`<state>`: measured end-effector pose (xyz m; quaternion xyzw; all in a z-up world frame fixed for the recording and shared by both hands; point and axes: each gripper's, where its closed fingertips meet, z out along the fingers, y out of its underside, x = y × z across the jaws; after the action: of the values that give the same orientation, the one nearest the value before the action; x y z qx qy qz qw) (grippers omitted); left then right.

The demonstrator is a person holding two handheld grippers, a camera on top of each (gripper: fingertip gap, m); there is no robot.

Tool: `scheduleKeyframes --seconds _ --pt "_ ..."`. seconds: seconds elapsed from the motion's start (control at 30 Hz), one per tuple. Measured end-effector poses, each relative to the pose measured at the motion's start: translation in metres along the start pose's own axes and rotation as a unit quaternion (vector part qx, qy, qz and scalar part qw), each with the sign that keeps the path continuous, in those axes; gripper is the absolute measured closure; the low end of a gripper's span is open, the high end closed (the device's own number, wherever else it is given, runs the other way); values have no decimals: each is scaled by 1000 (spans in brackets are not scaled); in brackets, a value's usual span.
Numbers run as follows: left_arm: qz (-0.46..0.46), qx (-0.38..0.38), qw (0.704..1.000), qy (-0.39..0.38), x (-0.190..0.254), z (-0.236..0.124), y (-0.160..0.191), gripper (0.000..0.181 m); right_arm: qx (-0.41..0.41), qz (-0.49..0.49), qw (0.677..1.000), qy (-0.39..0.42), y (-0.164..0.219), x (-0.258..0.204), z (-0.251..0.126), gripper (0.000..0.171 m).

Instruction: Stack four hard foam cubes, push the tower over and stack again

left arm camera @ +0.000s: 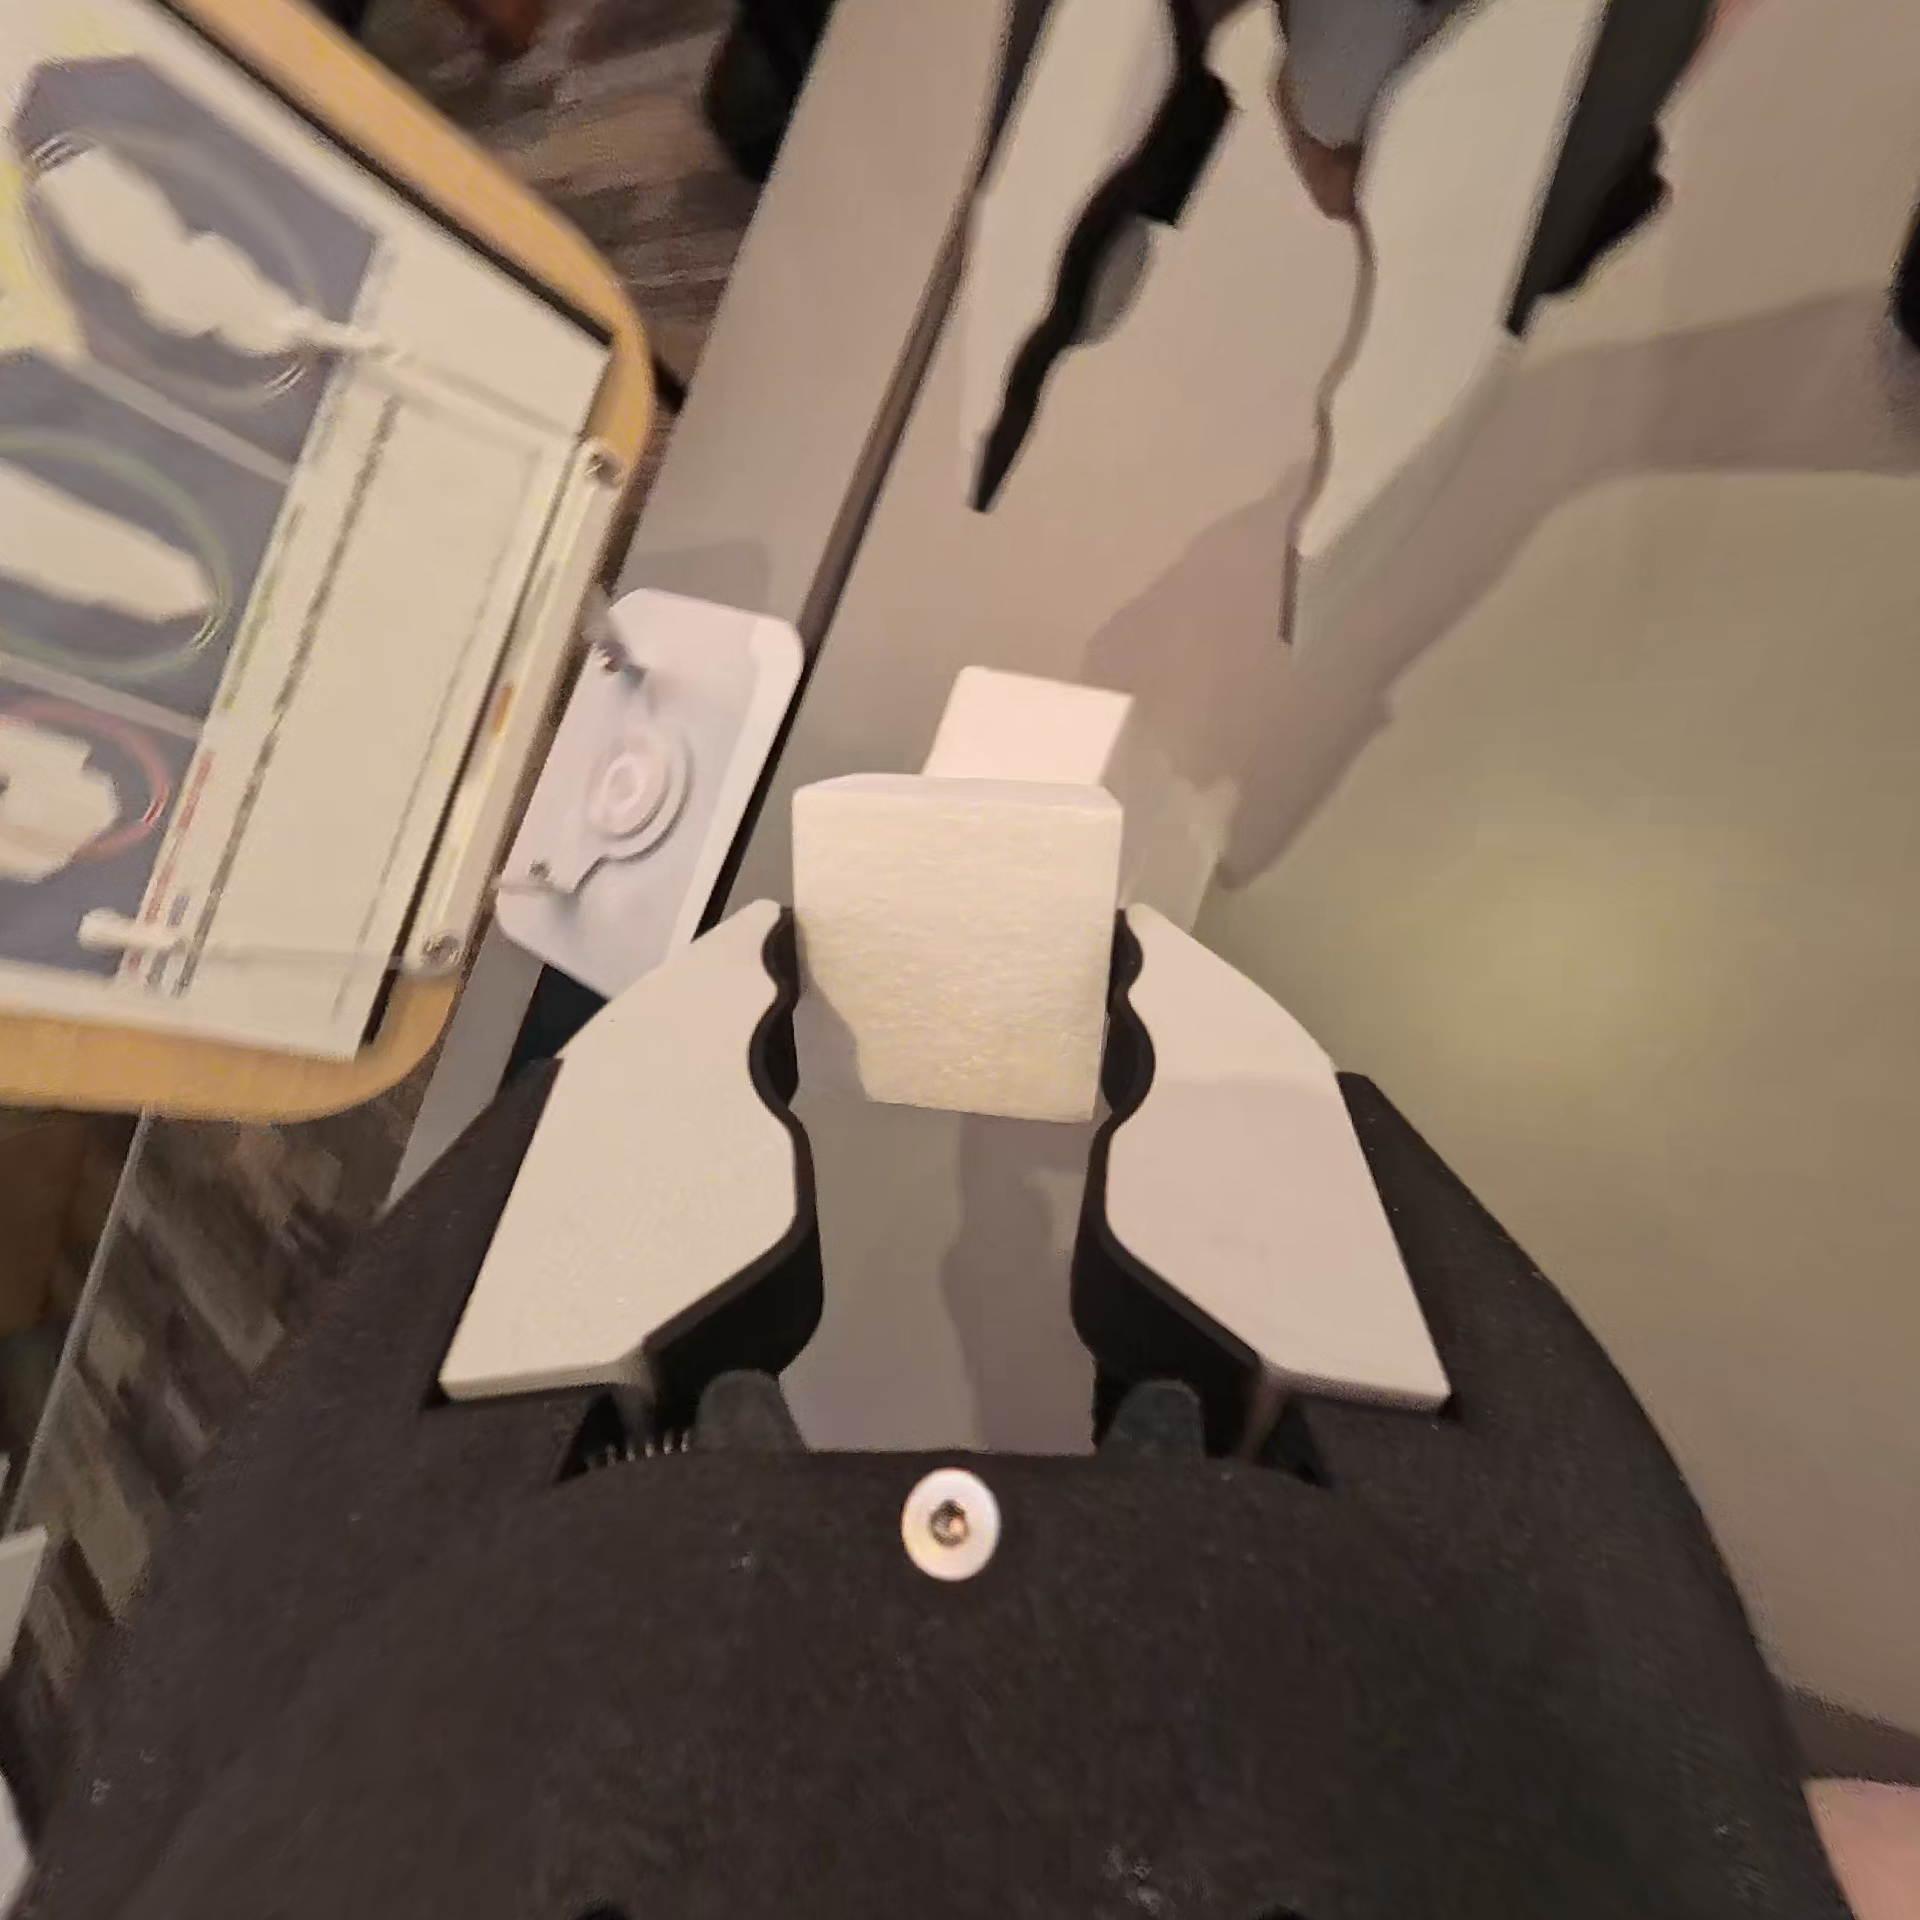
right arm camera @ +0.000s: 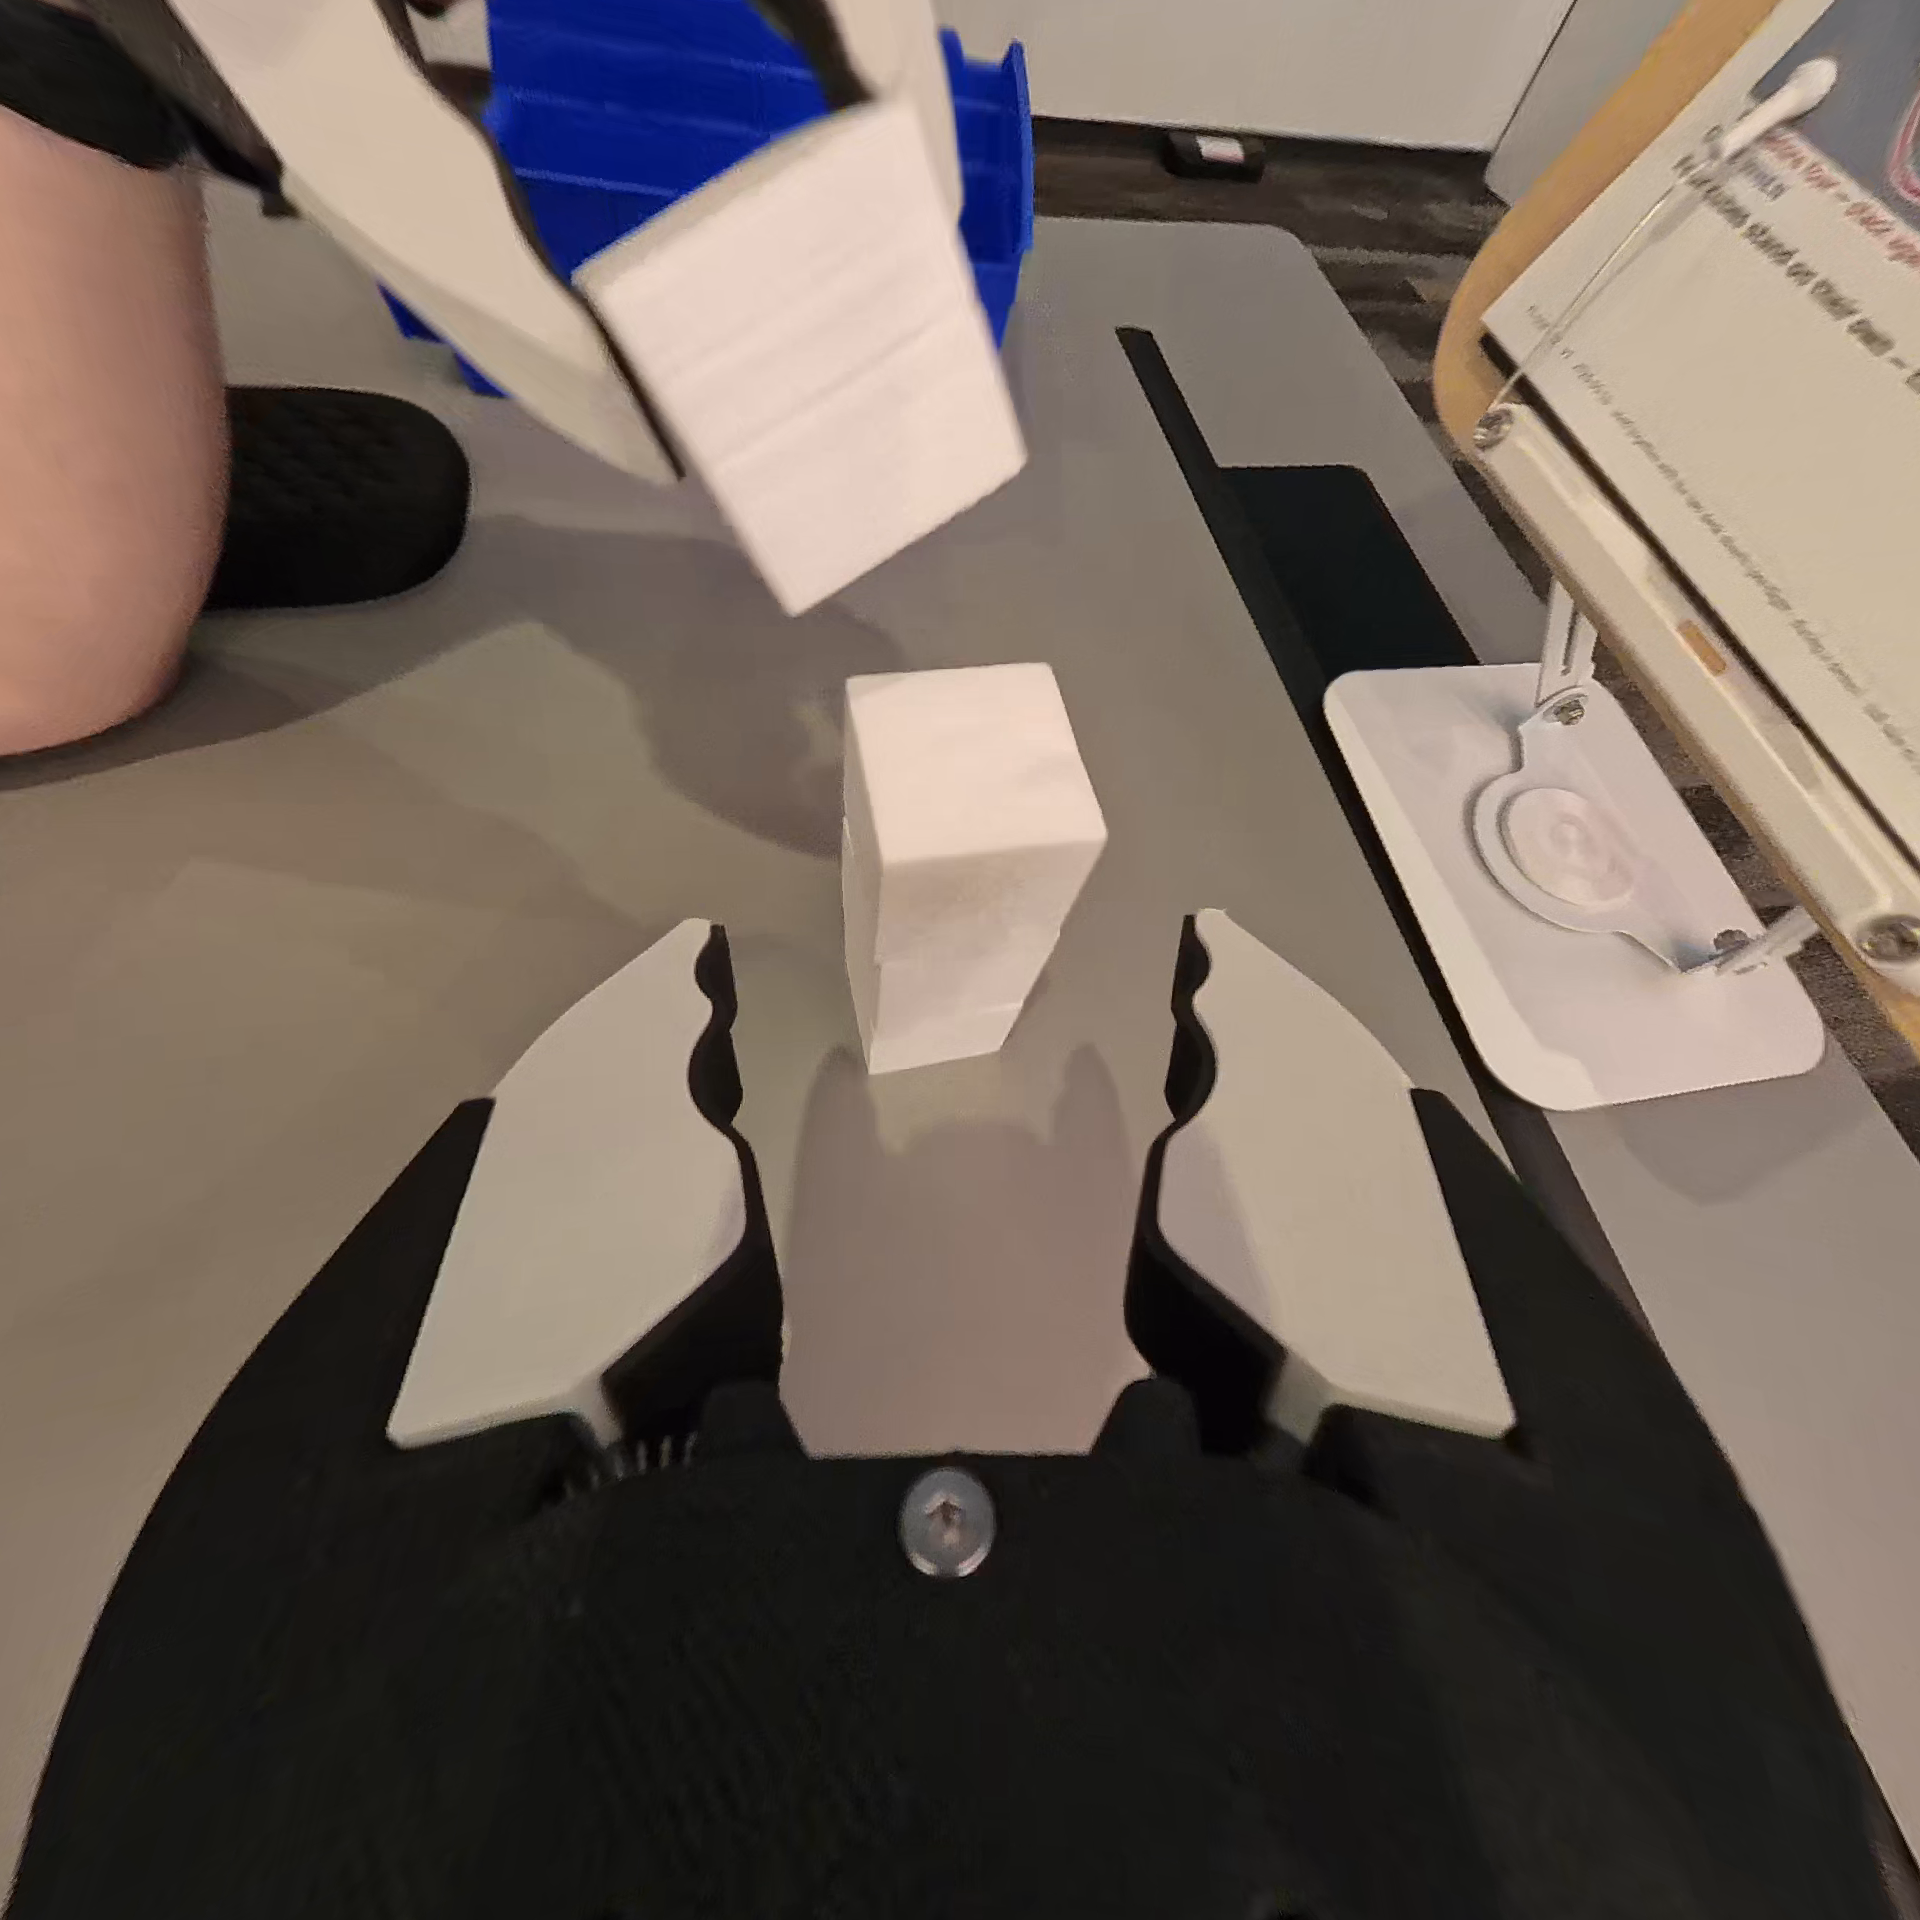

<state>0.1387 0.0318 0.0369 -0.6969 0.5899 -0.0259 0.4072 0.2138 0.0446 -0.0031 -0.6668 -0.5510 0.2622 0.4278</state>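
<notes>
The right gripper (right arm camera: 954, 951) stands wide apart and empty, low over the grey table (right arm camera: 364, 987). Just ahead of its tips rises a white foam tower (right arm camera: 961, 862), seemingly three cubes, though blur hides the seams. Above it hangs a fourth cube (left arm camera: 951, 961), clamped between the left gripper (left arm camera: 951, 925)'s fingers. At the table's far edge sits a blue bin (right arm camera: 727, 125); its contents cannot be made out. A sign stand's white base (right arm camera: 1579, 883) rests to the right, dark carpet beyond.

The held cube (left arm camera: 951, 951) is matt, grainy white foam. The surface (right arm camera: 1039, 436) is smooth grey with a dull sheen. The bin (right arm camera: 727, 114) is blue ribbed plastic.
</notes>
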Motion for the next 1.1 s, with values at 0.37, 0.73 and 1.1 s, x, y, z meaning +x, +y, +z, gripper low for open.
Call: scheduleKeyframes --seconds 0.37,0.73,1.1 --pt "74 -111 982 135 1 37 -20 125 32 51 998 8 15 23 -40 91" --pt "64 -160 967 186 0 52 -13 124 20 59 998 -5 26 23 -35 91" --pt "49 -166 963 207 -1 58 -13 123 9 68 998 -7 34 26 -33 91"
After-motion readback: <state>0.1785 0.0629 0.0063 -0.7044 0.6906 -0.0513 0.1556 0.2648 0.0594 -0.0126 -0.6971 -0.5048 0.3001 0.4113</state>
